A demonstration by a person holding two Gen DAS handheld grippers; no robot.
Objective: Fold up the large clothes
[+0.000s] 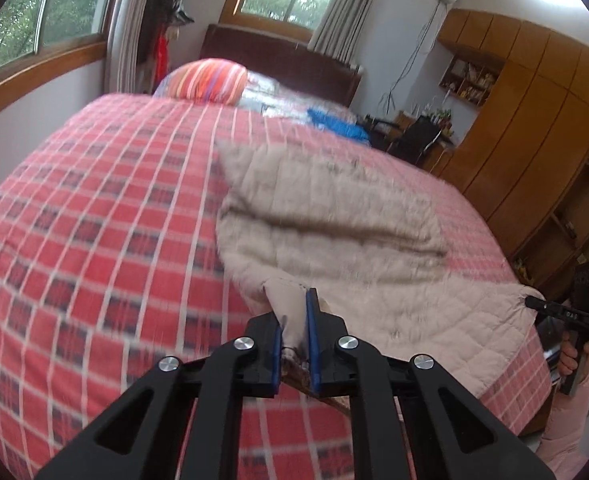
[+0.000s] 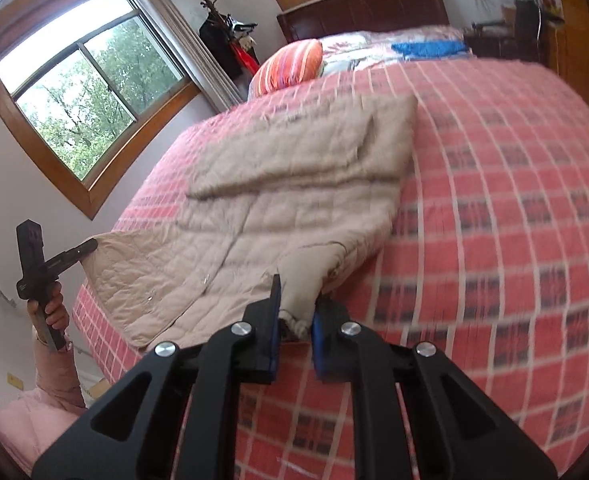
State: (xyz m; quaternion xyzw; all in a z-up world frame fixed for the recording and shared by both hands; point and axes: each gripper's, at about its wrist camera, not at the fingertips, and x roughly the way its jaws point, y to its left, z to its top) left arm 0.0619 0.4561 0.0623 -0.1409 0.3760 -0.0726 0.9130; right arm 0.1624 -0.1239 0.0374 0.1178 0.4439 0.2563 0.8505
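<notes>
The beige quilted coat (image 1: 334, 224) lies spread over a bed covered by a red checked bedspread (image 1: 94, 220), its body reaching from the near edge of the bed toward the middle, with one part folded across itself in a diagonal crease. We hold it at two points along the near edge. Our left gripper (image 1: 294, 336) has its blue-padded fingers closed to a narrow gap on a bunched piece of the beige fabric, which rises in a small peak between the pads. Our right gripper (image 2: 296, 320) is likewise pinched on a gathered cuff-like end of the coat, with the cloth filling the space between its pads.

In the left wrist view we see the other gripper at the far right edge of the bed, held by a hand (image 1: 570, 356) with a pink sleeve below it, its tip at the coat's corner. In the right wrist view the same arrangement shows mirrored at the left.

Toward the headboard sit a striped orange pillow (image 2: 290, 64) and a blue cloth (image 2: 428, 49). Both views are somewhat blurred.
</notes>
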